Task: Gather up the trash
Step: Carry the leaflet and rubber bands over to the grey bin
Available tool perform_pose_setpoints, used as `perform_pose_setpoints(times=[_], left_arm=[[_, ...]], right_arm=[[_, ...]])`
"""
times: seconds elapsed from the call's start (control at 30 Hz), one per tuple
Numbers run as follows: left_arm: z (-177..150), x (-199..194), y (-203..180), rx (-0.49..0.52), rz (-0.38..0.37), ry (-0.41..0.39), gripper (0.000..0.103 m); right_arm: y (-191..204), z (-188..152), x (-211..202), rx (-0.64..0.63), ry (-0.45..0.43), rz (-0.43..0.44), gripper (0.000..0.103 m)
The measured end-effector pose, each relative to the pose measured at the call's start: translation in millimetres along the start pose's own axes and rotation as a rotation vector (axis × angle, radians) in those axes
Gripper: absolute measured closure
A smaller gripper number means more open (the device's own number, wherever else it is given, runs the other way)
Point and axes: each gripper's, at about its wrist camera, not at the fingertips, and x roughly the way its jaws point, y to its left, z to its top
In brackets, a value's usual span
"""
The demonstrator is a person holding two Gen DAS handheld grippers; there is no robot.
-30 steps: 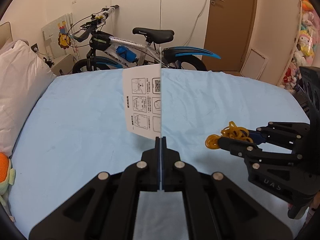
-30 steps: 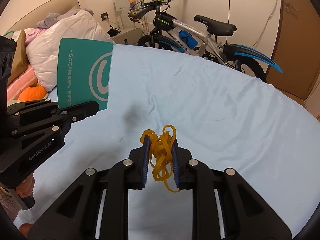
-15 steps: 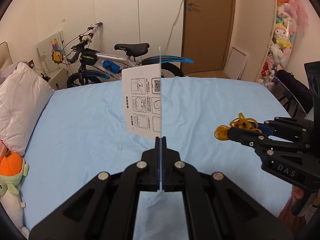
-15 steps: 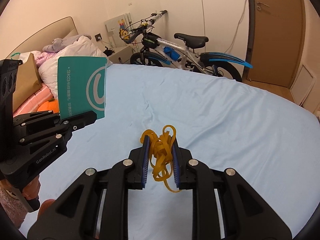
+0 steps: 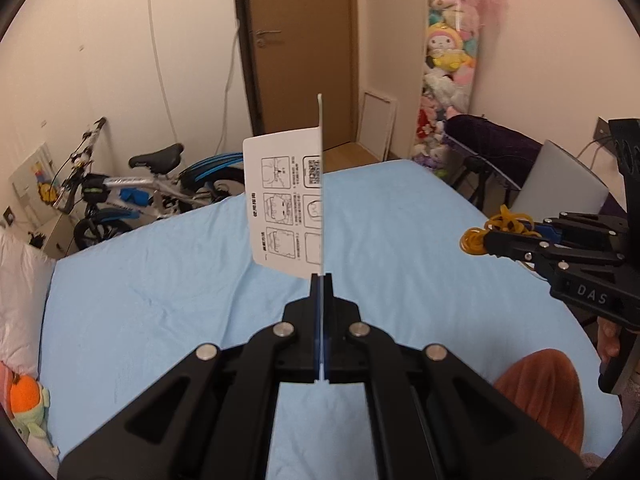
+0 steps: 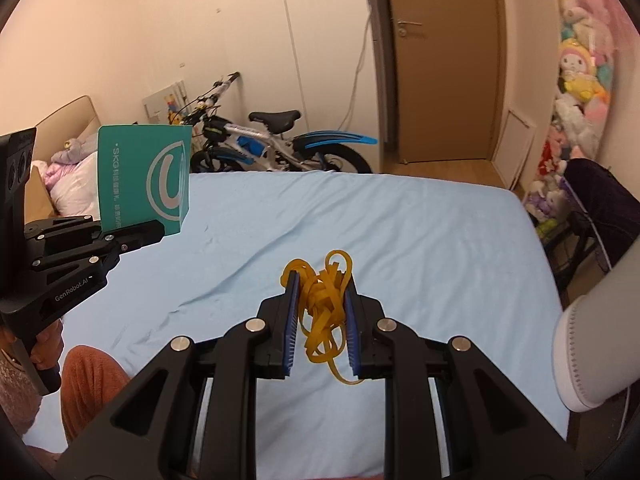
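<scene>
My left gripper (image 5: 320, 280) is shut on a flat card (image 5: 288, 208), white with printed instruction pictures on one side. Its other side is teal with a white logo in the right wrist view (image 6: 144, 184). The card stands upright above the light blue bed (image 5: 160, 300). My right gripper (image 6: 319, 280) is shut on a tangle of yellow rubber bands (image 6: 324, 300), held above the bed. It shows at the right of the left wrist view (image 5: 486, 240) with the bands (image 5: 496, 228) sticking out. The left gripper (image 6: 158, 234) shows at the left of the right wrist view.
A bicycle (image 5: 132, 196) stands beyond the bed against the wall. A wooden door (image 5: 300, 52) is behind it. Plush toys (image 5: 448, 60) hang at the right. A white pillow (image 5: 16, 304) lies at the left. A laptop and chair (image 5: 560, 184) stand at the right.
Both grippers have swung to the right and lifted away from the bed, each still holding its item. The door and the plush toys have come into view.
</scene>
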Motion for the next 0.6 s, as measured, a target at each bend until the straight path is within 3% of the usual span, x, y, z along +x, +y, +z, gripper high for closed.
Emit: perform_pose_setpoints(times=[0.4, 0.6], left_arm=[[86, 14, -185, 0.222, -0.249, -0.105, 0.102], [126, 29, -266, 0.335, -0.356, -0.126, 0.102]], right_arm=[[-185, -31, -164, 0.177, -0.109, -0.276, 0.084], [-268, -40, -223, 0.253, -0.133, -0.394, 0.084]])
